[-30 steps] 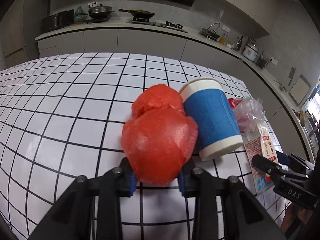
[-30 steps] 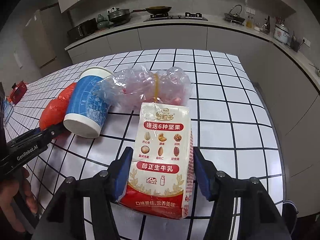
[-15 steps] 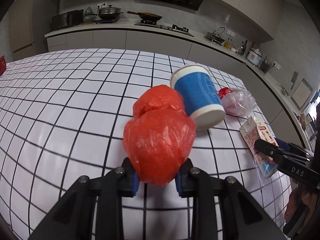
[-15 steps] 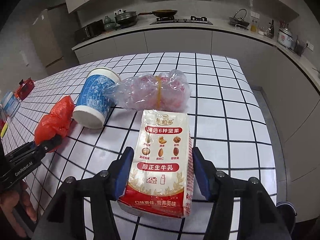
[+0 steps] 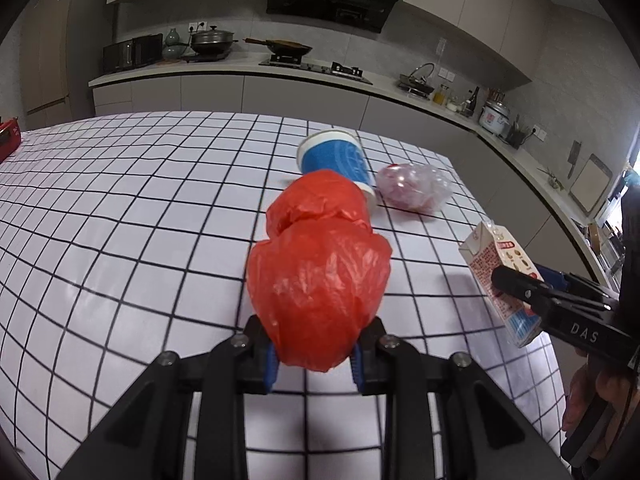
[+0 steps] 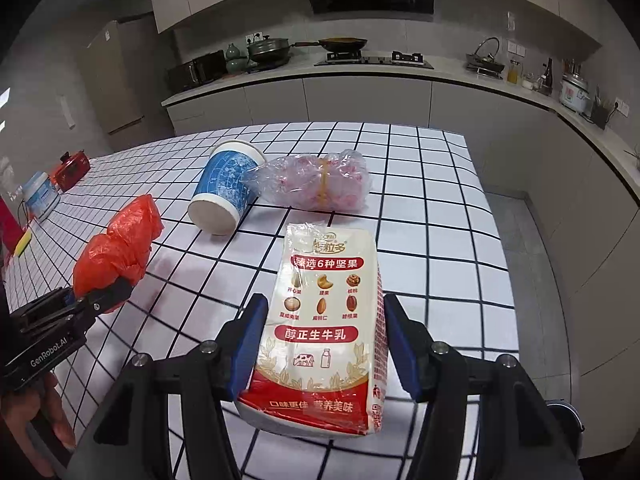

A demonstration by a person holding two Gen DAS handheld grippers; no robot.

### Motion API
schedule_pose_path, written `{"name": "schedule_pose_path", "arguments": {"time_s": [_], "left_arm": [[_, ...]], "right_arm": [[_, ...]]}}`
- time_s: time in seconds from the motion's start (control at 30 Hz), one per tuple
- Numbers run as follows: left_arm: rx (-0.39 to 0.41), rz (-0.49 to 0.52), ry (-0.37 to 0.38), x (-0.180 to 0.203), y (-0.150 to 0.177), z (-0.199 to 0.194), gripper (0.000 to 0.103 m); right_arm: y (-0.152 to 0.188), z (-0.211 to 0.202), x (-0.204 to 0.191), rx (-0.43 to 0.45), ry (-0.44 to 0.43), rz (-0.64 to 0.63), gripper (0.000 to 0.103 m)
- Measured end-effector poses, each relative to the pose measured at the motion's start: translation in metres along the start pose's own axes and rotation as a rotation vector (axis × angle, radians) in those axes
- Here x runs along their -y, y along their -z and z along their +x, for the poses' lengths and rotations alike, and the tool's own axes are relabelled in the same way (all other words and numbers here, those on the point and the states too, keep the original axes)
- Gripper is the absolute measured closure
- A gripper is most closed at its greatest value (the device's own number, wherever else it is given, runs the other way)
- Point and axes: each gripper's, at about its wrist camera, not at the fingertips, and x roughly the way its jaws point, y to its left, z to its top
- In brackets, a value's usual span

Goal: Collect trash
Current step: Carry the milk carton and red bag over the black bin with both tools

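Left gripper clamps red plastic bag; right gripper pinches milk carton. Carry level; blue paper cup remains at 11 o'clock.

Ahead of both grippers: paper cup on its side, touching clear plastic bag, together blocking mid-table. Open grid surface left of cup and along right edge. Far-left corner crowded: white tub, red item, probably a box.
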Motion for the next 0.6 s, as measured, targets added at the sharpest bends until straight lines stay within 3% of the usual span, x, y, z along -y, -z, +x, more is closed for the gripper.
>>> {"name": "schedule_pose_path", "arguments": {"time_s": [0.33,0.6], "left_arm": [[0.012,0.021,-0.013,0.051,0.026,-0.017,0.075],[0.022,0.041,-0.009,0.115,0.051,-0.032,0.075]], "right_arm": [[0.028,-0.043,0.036,0.034,-0.035,-0.001,0.043],[0.049,-0.087,0.095,0.065,-0.041,0.001,0.043]]}}
